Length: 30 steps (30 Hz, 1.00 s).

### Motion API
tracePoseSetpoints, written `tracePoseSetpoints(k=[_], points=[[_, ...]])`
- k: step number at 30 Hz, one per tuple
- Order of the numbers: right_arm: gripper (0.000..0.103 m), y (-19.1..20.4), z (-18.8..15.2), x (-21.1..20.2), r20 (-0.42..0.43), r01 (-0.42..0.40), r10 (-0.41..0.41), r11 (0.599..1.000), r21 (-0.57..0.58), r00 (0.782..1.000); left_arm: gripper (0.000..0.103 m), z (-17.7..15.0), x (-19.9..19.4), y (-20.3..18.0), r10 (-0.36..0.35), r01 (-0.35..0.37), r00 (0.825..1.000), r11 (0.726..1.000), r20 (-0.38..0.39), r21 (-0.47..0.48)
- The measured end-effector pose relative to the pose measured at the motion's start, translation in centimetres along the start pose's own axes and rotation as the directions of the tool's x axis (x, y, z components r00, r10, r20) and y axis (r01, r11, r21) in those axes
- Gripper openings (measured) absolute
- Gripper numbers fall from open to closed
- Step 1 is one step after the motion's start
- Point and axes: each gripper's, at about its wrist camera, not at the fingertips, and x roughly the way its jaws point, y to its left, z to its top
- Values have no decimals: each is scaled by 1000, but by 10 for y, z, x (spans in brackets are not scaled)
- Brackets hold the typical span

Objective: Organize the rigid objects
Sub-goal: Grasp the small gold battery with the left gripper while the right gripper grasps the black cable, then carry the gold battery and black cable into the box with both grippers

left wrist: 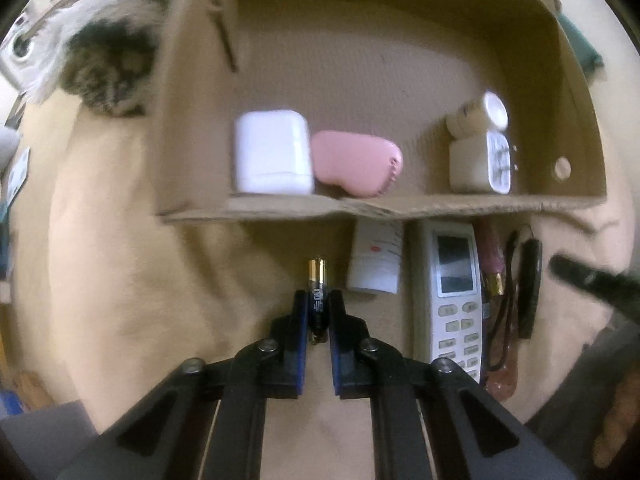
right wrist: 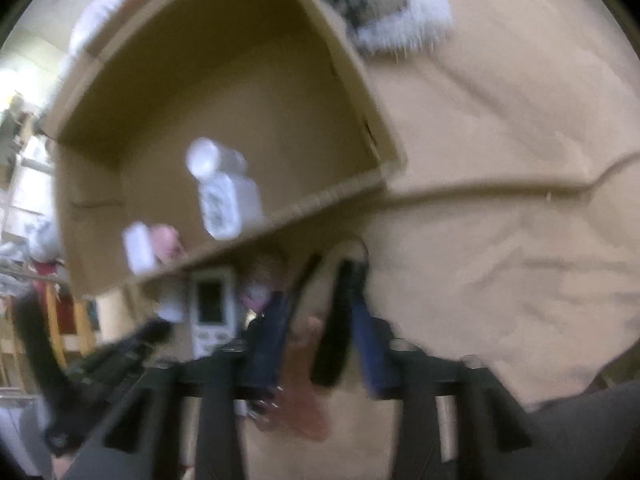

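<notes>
- Clamping a battery (left wrist: 318, 280): left gripper (left wrist: 318, 304) has its 2 jaws pressed tight on the cell's sides, tip w/ the gold cap poking out ahead of the fingers, lower end just above the tan cloth (left wrist: 120, 280).
- Right gripper (right wrist: 316, 320): view badly blurred; jaws look narrowed around a slim black object (right wrist: 336, 320), but can't tell if the pads actually press it.
- Step in hand, as I read it: grasp phase on loose items lying outside the box, 1 per hand.
- Next move prob calls for lifting the battery clear, carrying it over the near wall of the cardboard box (left wrist: 400, 208) & setting it down inside w/o knocking what's there.
- Battery look: small cylinder, dark blue-black wrap w/ pale print, gold end; rigid, smooth, could twist or slip in the pads.
- Just beside it on the cloth, right of the jaws: white tube (left wrist: 376, 260), remote control (left wrist: 456, 292), pinkish item w/ gold cap (left wrist: 494, 272), dark strap-like piece (left wrist: 528, 288).
- In the box: white case (left wrist: 272, 152) touching a pink case (left wrist: 356, 168); white charger plug (left wrist: 480, 160) well apart, w/ a small round white thing (left wrist: 478, 118) at its top.
- Furry grey-white thing (left wrist: 100, 52) beyond the box's left wall.
</notes>
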Motion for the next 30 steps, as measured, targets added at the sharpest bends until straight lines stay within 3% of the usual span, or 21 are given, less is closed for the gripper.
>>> tracePoseSetpoints(k=[7, 9, 11, 12, 16, 22, 30], points=[[32, 3, 1, 37, -81, 95, -95, 995, -9, 992, 9, 2, -16, 12, 10, -7, 999, 998, 47, -59], [33, 7, 2, 41, -69, 104, -106, 994, -29, 992, 9, 3, -16, 14, 11, -8, 999, 998, 44, -68], [20, 10, 3, 40, -57, 87, -89, 995, -44, 994, 9, 5, -15, 15, 15, -12, 999, 997, 39, -78], [20, 11, 3, 39, -52, 77, -80, 996, -51, 995, 9, -6, -19, 16, 14, -11, 999, 997, 39, -81], [20, 19, 0, 26, 14, 59, -58, 995, -79, 998, 9, -6, -22, 26, 7, -3, 999, 996, 47, -94], [20, 21, -12, -10, 114, -41, 49, 997, -70, 992, 9, -14, -28, 32, 10, -4, 999, 994, 51, -110], [20, 38, -30, -68, 286, -114, 157, 981, -160, 945, 9, -31, -68, 38, 62, -48, 986, 994, 156, -94]])
